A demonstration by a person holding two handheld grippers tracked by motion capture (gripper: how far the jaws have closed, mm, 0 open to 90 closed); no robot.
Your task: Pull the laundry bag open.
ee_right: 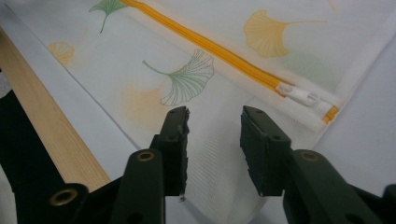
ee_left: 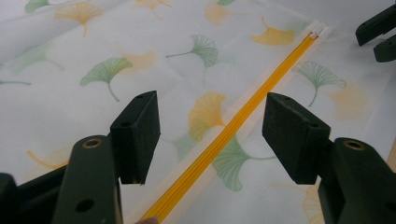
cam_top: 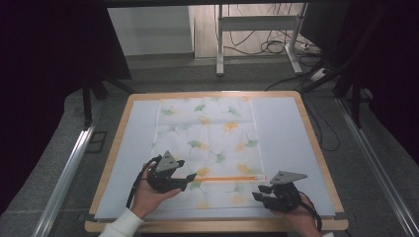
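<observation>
A white mesh bag (cam_top: pixel 207 143) printed with green and orange ginkgo leaves lies flat on the table's pale mat (cam_top: pixel 281 128). An orange zipper (cam_top: pixel 230 178) crosses the bag near its front edge. My left gripper (cam_top: pixel 190 178) is at the zipper's left end, open and empty. In the left gripper view the zipper (ee_left: pixel 243 119) runs beneath the gap of that gripper (ee_left: pixel 210 135). My right gripper (cam_top: pixel 261 192) is open just in front of the zipper's right end. In the right gripper view the white slider (ee_right: pixel 301 95) lies just beyond its empty jaws (ee_right: pixel 215 140).
The mat sits on a wooden tabletop whose front edge (ee_right: pixel 51 135) is close behind my right gripper. Metal rails (cam_top: pixel 69 168) flank the table on the floor. A desk frame (cam_top: pixel 220 44) and cables (cam_top: pixel 276 47) stand beyond the far edge.
</observation>
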